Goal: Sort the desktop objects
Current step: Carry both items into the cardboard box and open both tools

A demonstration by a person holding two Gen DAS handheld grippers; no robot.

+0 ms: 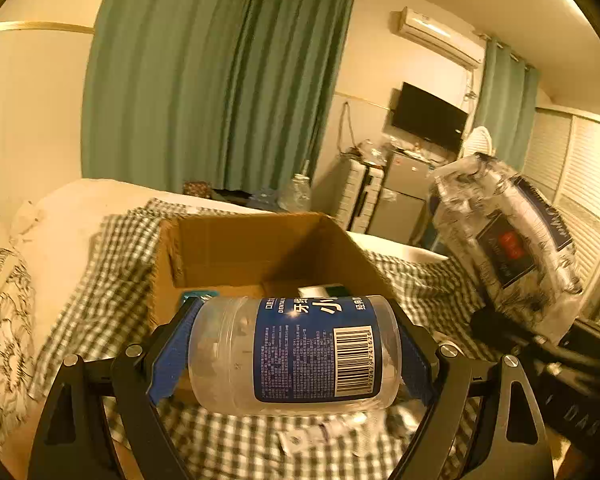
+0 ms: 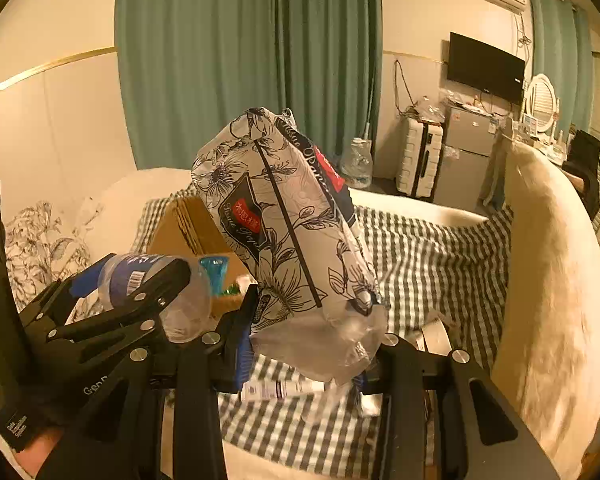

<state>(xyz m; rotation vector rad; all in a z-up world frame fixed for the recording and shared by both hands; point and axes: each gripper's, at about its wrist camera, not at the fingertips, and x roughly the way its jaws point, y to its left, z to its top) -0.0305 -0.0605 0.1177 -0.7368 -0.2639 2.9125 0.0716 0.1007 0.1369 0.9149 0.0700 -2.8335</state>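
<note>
My left gripper (image 1: 296,354) is shut on a clear plastic jar with a blue label (image 1: 300,356), held sideways between the blue pads in front of an open cardboard box (image 1: 240,248). The same jar (image 2: 148,280) and left gripper (image 2: 140,292) show at the left of the right wrist view. My right gripper (image 2: 308,344) is shut on the lower end of a flower-printed tissue pack (image 2: 280,216), which stands tilted above the checked cloth. That pack (image 1: 508,240) hangs at the right of the left wrist view. The box (image 2: 188,228) holds a teal item (image 2: 214,270).
A checked cloth (image 2: 440,248) covers the bed. Small tubes and packets (image 2: 284,390) lie on it under the right gripper. A cream cushion (image 2: 548,280) rises at the right. A suitcase (image 2: 420,156), fridge and TV stand by the far wall.
</note>
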